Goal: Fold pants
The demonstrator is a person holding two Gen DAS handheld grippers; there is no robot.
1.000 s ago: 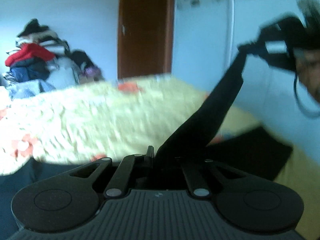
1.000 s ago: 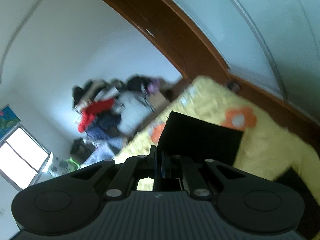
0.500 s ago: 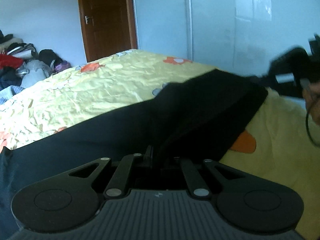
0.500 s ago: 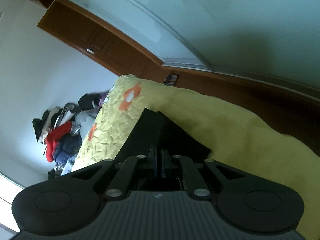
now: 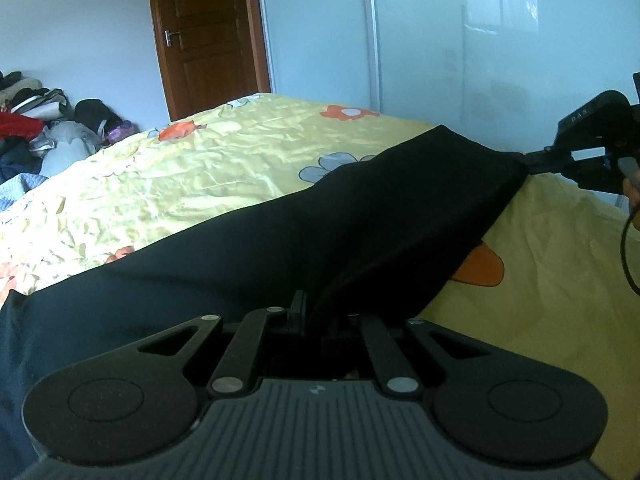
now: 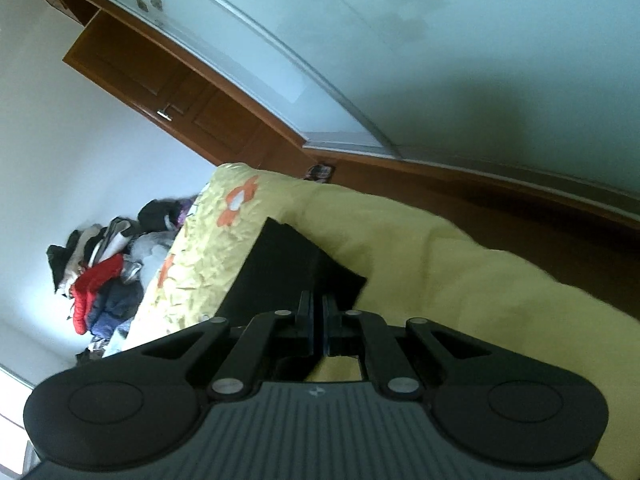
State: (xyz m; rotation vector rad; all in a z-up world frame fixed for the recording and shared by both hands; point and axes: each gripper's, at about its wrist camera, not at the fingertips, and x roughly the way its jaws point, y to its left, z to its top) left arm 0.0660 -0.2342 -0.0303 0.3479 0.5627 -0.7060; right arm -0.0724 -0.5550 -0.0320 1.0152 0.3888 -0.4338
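Black pants (image 5: 360,216) lie across the yellow flowered bed (image 5: 180,176), one end raised. Left gripper (image 5: 310,312) and right gripper (image 6: 318,312) each have jaws pinching the fabric.

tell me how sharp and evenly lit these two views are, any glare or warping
Left wrist view: sharp, cool daylight, a window reflection glaring on the wardrobe door; the black pants show almost no fold detail. Right wrist view: steeply tilted, fisheye bends the wardrobe rail into an arc; the clothes pile looks soft, and a shadow darkens the upper right.
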